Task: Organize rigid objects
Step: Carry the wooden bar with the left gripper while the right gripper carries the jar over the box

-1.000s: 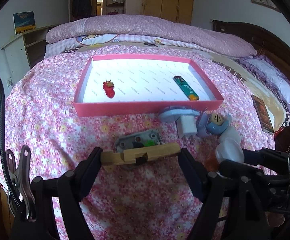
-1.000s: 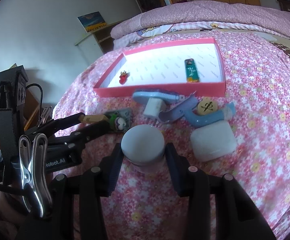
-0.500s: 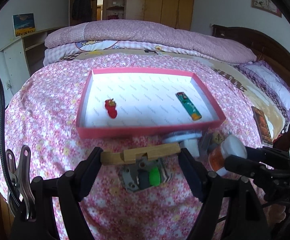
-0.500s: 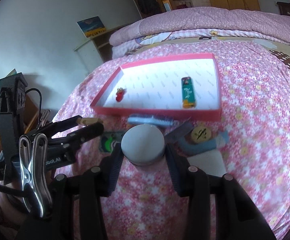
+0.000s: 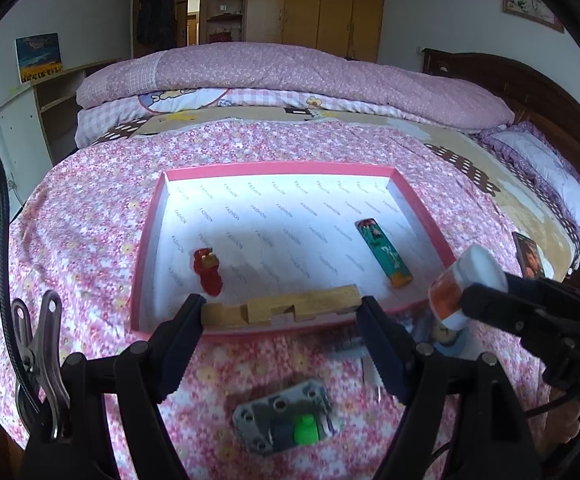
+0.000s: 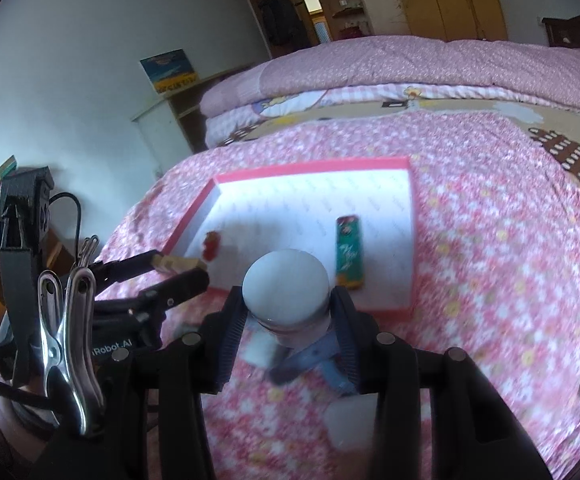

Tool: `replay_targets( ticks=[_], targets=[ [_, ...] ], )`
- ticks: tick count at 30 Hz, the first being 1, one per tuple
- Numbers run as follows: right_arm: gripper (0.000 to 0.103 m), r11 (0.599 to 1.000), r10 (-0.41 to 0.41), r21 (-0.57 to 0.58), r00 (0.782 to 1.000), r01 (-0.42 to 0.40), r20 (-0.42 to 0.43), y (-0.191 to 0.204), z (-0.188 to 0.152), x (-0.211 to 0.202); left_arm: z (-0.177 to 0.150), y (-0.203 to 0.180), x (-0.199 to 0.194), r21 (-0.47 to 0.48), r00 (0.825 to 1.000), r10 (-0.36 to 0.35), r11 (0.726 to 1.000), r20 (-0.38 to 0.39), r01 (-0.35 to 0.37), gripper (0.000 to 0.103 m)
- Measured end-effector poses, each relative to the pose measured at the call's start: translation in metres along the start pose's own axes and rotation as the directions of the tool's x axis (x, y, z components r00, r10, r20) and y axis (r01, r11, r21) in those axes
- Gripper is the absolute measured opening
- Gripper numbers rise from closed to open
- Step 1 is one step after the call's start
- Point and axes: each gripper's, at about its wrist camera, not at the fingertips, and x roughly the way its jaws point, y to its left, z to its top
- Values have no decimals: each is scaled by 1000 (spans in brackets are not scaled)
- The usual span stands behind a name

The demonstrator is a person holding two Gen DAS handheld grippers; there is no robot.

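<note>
The left gripper [image 5: 280,312] clamps a wooden block [image 5: 282,311] endwise over the near rim of the pink tray [image 5: 148,240]. The right gripper [image 6: 288,312] clasps a white-capped jar [image 6: 286,286], probably orange-labelled. The tray's middle lies open between a red charm [image 5: 207,272] and lighter [image 5: 384,253]; its lining reads "FASHION".

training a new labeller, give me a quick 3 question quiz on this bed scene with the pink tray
1. True or false: the left hand-held gripper is shut on a wooden block.
2. How many items lie inside the pink tray?
3. What does the right hand-held gripper hold: A) a white-capped bottle, B) a green lighter, C) a red charm?

Key: 1 true; 2 two, the red charm and the green lighter; 3 A.
</note>
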Motion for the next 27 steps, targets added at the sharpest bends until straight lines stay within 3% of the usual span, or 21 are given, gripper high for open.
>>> replay_targets(
  ticks=[27],
  targets=[
    [44,997,-64,44,995,68,-81,-30,46,69,4,5,68,30,996,45,999,-71,-43,81]
  ],
)
